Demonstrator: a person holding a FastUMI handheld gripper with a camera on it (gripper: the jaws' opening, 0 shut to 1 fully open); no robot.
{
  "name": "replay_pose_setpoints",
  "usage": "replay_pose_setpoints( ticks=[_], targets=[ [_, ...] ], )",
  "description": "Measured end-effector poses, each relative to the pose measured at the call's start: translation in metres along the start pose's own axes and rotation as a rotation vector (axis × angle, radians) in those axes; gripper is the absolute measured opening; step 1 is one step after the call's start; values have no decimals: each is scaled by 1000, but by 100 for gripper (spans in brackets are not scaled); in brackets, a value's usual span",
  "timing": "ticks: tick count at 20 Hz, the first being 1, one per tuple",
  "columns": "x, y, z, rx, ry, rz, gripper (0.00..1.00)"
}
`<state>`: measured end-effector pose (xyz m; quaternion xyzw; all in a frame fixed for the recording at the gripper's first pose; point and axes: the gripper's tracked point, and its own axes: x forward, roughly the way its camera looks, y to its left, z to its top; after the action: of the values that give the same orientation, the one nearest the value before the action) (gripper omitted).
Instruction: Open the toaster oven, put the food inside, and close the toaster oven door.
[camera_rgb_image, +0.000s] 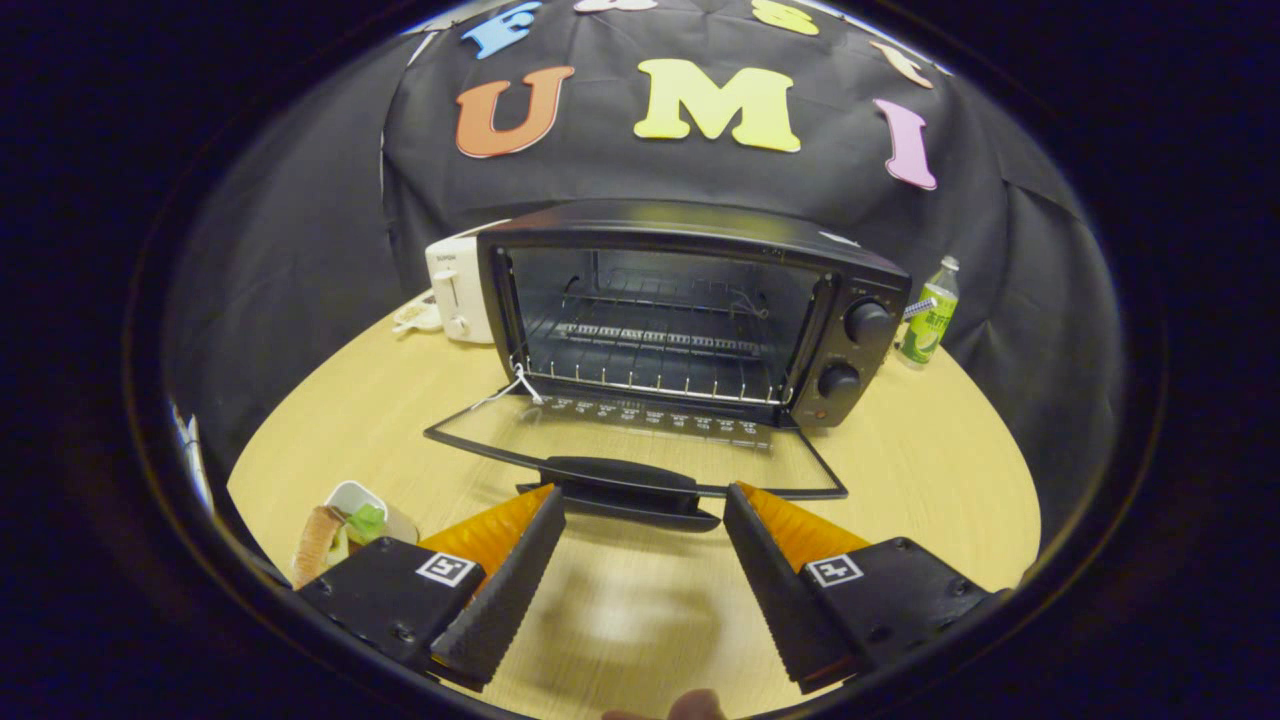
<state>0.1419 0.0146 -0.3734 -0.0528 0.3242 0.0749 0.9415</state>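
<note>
A black toaster oven (690, 310) stands on the round wooden table (940, 470), beyond my fingers. Its glass door (640, 445) lies folded down flat toward me, with the dark handle (620, 482) just ahead of my fingertips. Inside, a wire rack (650, 345) sits bare. My gripper (642, 505) is open, fingers spread wide, nothing between them. The food (340, 535), a brown roll and a green piece beside a small white cup, lies on the table just left of my left finger.
A white toaster (458, 290) stands behind the oven's left side. A green-labelled bottle (930, 315) stands to the oven's right. A thin white string (515, 385) hangs at the door's left hinge. A fingertip (695, 706) shows beneath the fingers.
</note>
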Motion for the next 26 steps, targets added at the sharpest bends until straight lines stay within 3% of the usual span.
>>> replay_pose_setpoints(
  ticks=[3, 7, 11, 15, 19, 26],
  targets=[
    [-9, 4, -11, -2, 47, 41, 100],
    [-68, -1, 12, 28, 18, 99, 100],
    [-139, 6, 40, 190, 95, 325, 100],
    [-190, 26, 54, 417, 261, 551, 100],
    [-182, 44, 43, 533, 362, 594, 100],
    [-132, 112, -7, 534, 558, 639, 97]
  ],
)
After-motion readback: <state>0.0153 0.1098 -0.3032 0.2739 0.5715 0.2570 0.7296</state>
